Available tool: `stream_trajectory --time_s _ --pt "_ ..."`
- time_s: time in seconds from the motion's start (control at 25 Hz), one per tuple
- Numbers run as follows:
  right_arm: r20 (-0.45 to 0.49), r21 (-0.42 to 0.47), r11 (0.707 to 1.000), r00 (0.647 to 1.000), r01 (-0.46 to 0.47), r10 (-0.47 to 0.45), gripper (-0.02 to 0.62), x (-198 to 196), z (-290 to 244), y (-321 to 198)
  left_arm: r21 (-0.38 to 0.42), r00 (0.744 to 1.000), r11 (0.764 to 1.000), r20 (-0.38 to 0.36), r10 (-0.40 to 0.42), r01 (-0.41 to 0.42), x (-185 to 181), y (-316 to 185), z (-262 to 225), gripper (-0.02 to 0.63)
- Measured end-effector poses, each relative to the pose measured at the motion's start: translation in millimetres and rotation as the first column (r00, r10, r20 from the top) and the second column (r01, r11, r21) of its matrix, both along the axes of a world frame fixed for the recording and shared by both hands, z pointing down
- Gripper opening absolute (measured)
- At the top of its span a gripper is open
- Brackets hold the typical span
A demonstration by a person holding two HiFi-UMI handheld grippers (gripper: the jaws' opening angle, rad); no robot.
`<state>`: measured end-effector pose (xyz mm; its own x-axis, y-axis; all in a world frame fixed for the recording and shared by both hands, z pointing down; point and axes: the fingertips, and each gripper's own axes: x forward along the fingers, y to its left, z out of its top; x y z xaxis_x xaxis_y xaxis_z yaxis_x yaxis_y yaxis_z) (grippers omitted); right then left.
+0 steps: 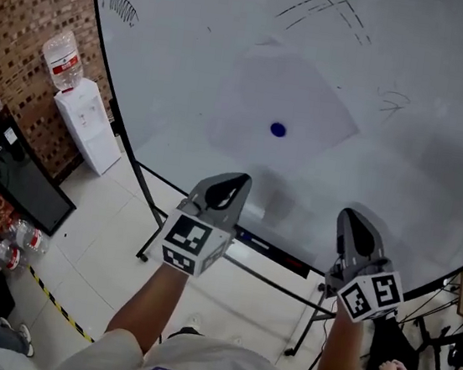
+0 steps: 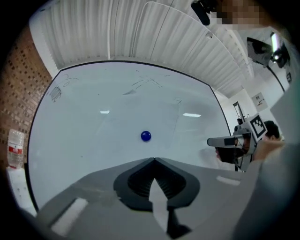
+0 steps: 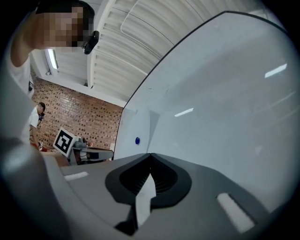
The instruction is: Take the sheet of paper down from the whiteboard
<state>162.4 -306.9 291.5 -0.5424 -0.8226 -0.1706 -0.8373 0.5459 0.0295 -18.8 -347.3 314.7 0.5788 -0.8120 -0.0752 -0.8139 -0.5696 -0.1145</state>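
Two hand-held grippers point at a whiteboard [image 1: 188, 64], seen from the head view. The left gripper [image 1: 234, 179] and the right gripper [image 1: 351, 216] are side by side and well apart, each with a marker cube at its near end. The sheet of paper [image 1: 309, 106] hangs tilted on the board beyond them, pinned by a blue magnet [image 1: 278, 129] near its lower corner. Neither tool touches the sheet. Faint marker scribbles cross the board's upper part. At far left, a water dispenser [image 1: 87, 123] stands against a brick wall [image 1: 26, 9].

Along the left gripper's own view, its jaws are clenched tip to tip with nothing between them. The blue magnet [image 2: 146, 136] sits on the board just above the closed tips, and the sheet's outline is barely visible around it. The right gripper [image 2: 213, 141] shows at the right edge, pointing the same way.

Along the right gripper's view, its jaws are likewise pressed together and empty. The board sweeps off to the right, with the magnet [image 3: 137, 140] small and far to the left. The left gripper [image 3: 111, 151] and its cube show in front of the brick wall.
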Motion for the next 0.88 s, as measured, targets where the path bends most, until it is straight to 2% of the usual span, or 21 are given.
stream_trajectory --time_s 0.12,0.24,0.4,0.52,0.64,0.88 --pt "0.002 0.036 0.999 0.999 -0.034 0.034 0.008 -3 -24 -10 0.078 0.997 0.996 0.059 0.043 -0.047 13 -17 -29 0.003" --pt "0.0 0.075 0.996 0.999 -0.045 0.045 0.008 -10 -49 -22 0.136 0.994 0.989 0.101 0.048 -0.062 18 -33 -52 0.003" --pt "-0.019 0.108 0.993 0.999 -0.037 0.039 0.008 -21 -72 -36 0.166 0.991 0.984 0.125 0.043 -0.063 23 -50 -69 0.005" --pt "-0.038 0.116 0.993 0.998 -0.039 0.044 0.008 -25 -81 -43 0.162 0.986 0.985 0.165 0.027 -0.054 30 -63 -65 0.008" --pt "-0.077 0.121 0.991 0.995 -0.047 0.057 0.008 -29 -87 -46 0.165 0.978 0.986 0.207 0.001 -0.036 36 -69 -58 0.094" --pt "-0.106 0.149 0.986 0.99 -0.078 0.095 0.008 -30 -97 -48 0.192 0.961 0.981 0.27 -0.055 0.002 42 -76 -60 0.164"
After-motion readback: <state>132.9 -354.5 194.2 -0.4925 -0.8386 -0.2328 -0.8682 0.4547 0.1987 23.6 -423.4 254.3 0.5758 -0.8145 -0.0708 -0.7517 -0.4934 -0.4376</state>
